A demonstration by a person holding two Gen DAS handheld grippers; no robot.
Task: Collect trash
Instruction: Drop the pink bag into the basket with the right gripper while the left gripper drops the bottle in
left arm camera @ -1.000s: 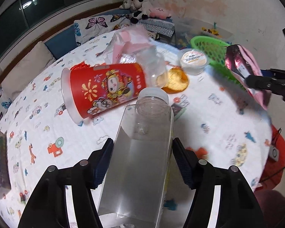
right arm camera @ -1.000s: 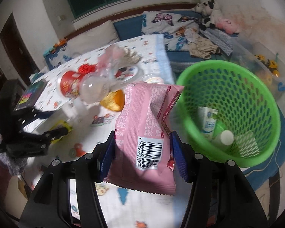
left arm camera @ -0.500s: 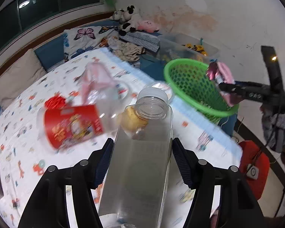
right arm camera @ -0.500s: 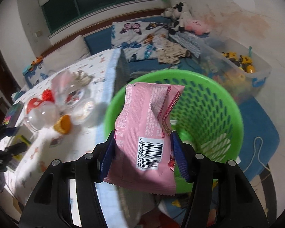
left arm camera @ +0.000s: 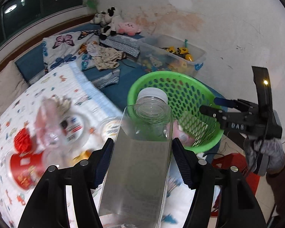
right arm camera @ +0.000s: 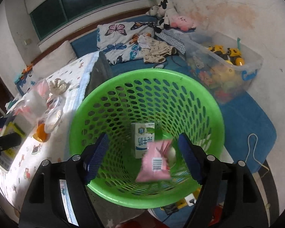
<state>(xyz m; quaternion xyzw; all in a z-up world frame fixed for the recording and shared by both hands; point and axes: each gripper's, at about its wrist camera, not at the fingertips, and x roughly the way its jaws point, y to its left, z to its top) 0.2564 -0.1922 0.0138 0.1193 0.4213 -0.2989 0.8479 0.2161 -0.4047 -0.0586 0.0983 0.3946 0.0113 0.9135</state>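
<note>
Right gripper (right arm camera: 142, 154) fingers opening over green basket (right arm camera: 85, 117); pink packet (right arm camera: 154, 164) released, dropping at six o'clock. Left gripper (left arm camera: 141, 161) clamped on clear bottle (left arm camera: 142, 161), next in.

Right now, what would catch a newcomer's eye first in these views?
The green basket fills the right wrist view, with a pink snack bag dropping into it beside a milk carton, below the right gripper's opening jaws. In the left view, the left gripper clamps a clear empty bottle, pointed toward that basket.
</note>
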